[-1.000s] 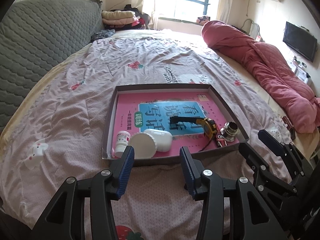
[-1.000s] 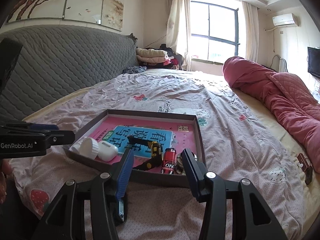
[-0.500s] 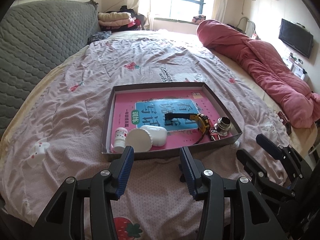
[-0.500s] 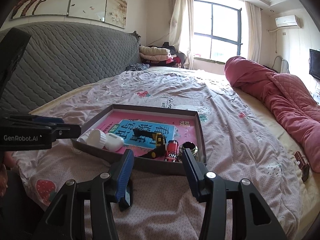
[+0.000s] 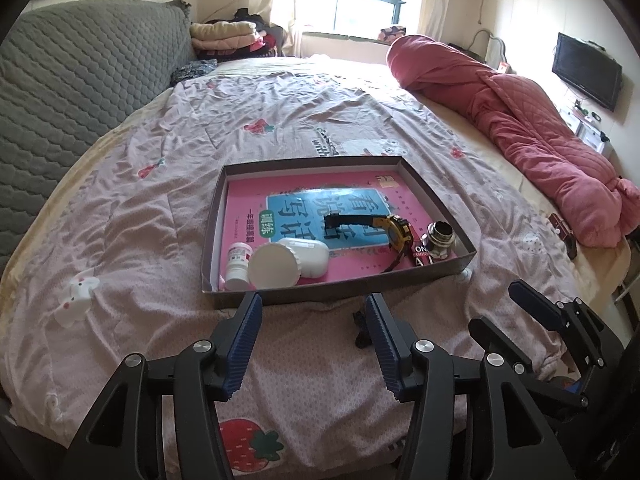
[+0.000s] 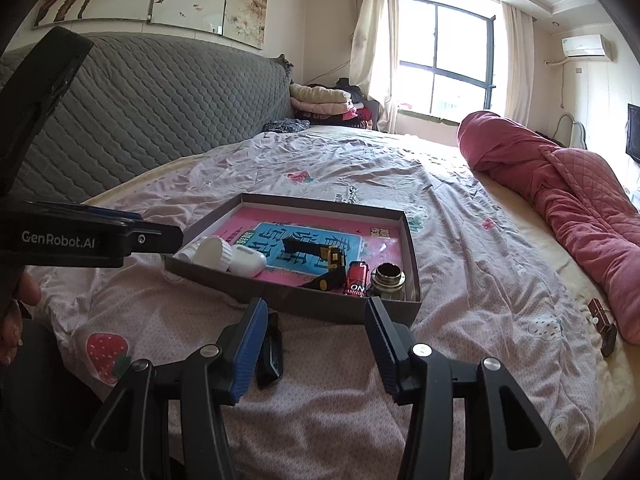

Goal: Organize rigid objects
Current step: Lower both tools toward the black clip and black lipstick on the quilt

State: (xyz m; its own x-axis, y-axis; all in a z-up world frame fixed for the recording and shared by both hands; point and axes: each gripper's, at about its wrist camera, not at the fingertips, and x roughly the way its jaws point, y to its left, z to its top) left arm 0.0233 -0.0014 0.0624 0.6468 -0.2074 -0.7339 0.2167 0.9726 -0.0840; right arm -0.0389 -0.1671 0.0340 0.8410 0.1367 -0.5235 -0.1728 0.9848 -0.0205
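A shallow grey box (image 5: 320, 298) (image 6: 280, 292) lies on the bed with a pink book (image 5: 304, 184) on its floor. On the book are a small white pill bottle (image 5: 238, 260), a white jar (image 5: 274, 266), a white case (image 5: 310, 254), a yellow tape measure (image 5: 396, 230), a red can (image 6: 356, 278) and a glass bottle (image 5: 440, 236). My left gripper (image 5: 313, 304) hovers just short of the box's near wall; its jaws are opening and hold nothing. To its right, my right gripper (image 6: 316, 306) (image 5: 496, 306) stands open and holds nothing. A small black object (image 6: 270, 350) lies on the sheet beside its left finger.
A rolled red quilt (image 5: 540, 128) runs along the bed's right side, with a small brown object (image 6: 604, 320) near that edge. A grey padded headboard (image 5: 80, 80) lines the left. Folded clothes (image 5: 228, 36) sit at the far end, and a hand (image 6: 24, 292) shows at the left.
The right gripper has drawn back a little from the box, which now looks farther off. The left gripper's jaws have spread slightly wider.
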